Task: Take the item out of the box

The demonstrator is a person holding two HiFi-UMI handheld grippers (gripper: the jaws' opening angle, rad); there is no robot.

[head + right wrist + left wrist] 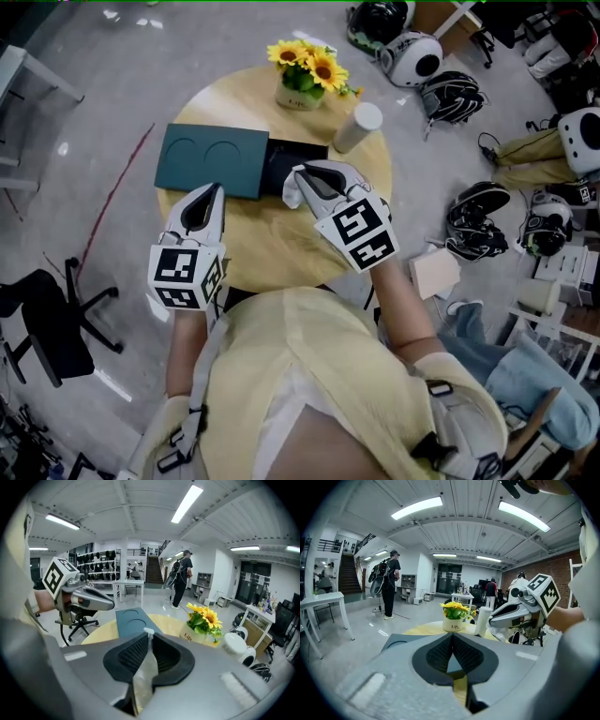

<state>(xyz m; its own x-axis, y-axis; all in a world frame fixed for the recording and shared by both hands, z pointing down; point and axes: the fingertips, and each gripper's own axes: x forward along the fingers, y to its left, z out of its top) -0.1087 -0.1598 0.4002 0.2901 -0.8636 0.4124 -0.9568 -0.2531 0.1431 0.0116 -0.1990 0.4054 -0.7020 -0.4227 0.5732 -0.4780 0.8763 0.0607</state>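
Observation:
A dark teal box lid (211,159) with two round dents lies on the round wooden table (272,253). The black box base (302,157) sits right beside it. My right gripper (302,184) hovers over the near edge of the base, shut on a thin whitish plastic pouch (292,191). In the right gripper view the pouch (144,672) hangs down between the pads of that gripper (149,637), with the lid (133,620) beyond. My left gripper (204,208) is over the table just near of the lid. Its jaws (452,639) meet at the tips with nothing between them.
A pot of sunflowers (305,80) and a white cylinder (358,127) stand at the table's far side. Helmets (412,56) and gear lie on the floor to the right, and an office chair (47,319) stands at the left. A person (389,581) stands far off.

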